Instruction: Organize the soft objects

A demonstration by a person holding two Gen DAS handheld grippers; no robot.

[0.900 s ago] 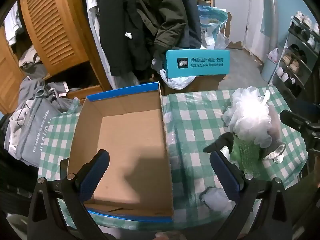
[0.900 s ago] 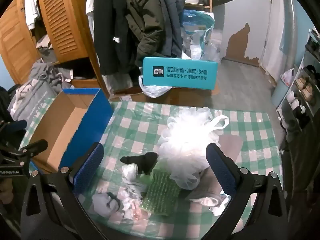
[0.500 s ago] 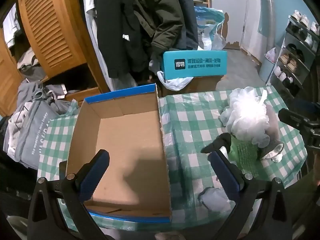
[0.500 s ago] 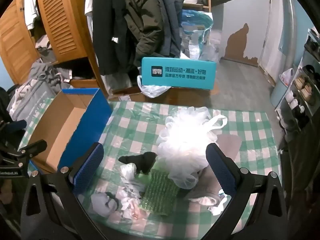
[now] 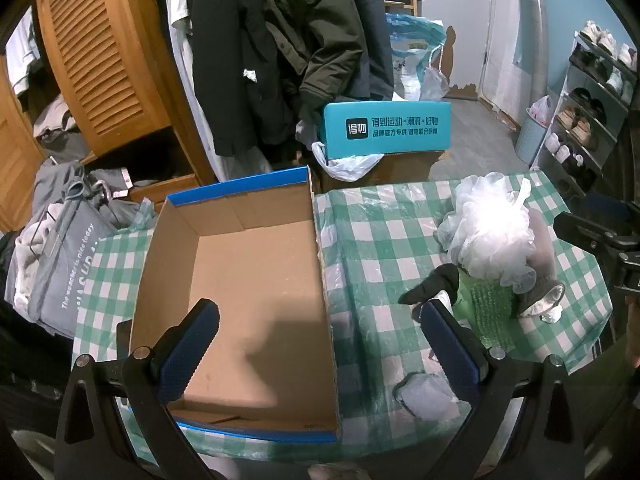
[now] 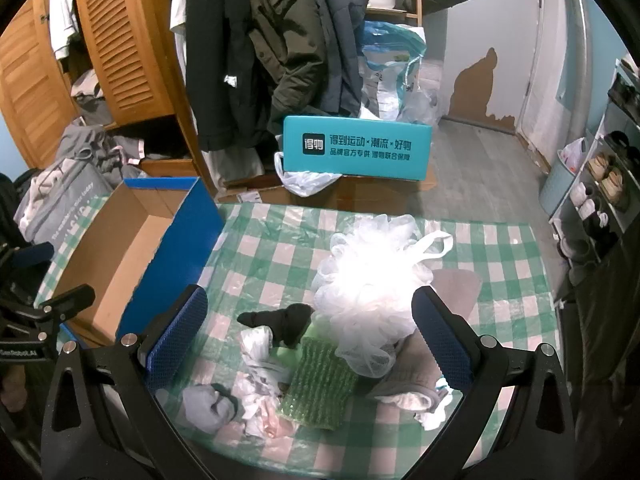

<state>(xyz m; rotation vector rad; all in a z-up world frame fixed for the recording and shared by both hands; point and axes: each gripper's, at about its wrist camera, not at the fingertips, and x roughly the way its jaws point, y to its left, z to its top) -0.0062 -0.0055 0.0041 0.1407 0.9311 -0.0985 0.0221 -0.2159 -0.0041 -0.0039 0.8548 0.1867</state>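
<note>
The left gripper [image 5: 320,332] hangs above the near end of an open cardboard box [image 5: 248,280], its blue-padded jaws spread wide with nothing between them; the box has a blue rim, a bare brown floor, and stands on a table [image 5: 380,216] covered in green-and-white check under clear plastic; the soft objects lie in a heap to the right of the box, apart from it.

The right gripper [image 6: 310,328] hangs over that heap, its jaws likewise fully apart and holding nothing; between them in the right wrist view sits a white mesh bath pouf [image 6: 372,280], the largest and highest thing in the pile; a black sock [image 6: 284,320] lies just left of the pouf, touching a crumpled white plastic bag [image 6: 258,344]; a green bristly scrubbing pad [image 6: 320,384] lies below the pouf and partly under it; a grey-brown cloth [image 6: 412,376] lies at the pouf's right, with a white rag [image 6: 434,410] at its lower edge; a rolled grey sock [image 6: 208,404] lies nearest the camera on the left.

Beyond the table stands a teal box with printed characters [image 6: 356,148]; dark coats [image 6: 256,52] hang beside a wooden louvred door [image 6: 120,36].
</note>
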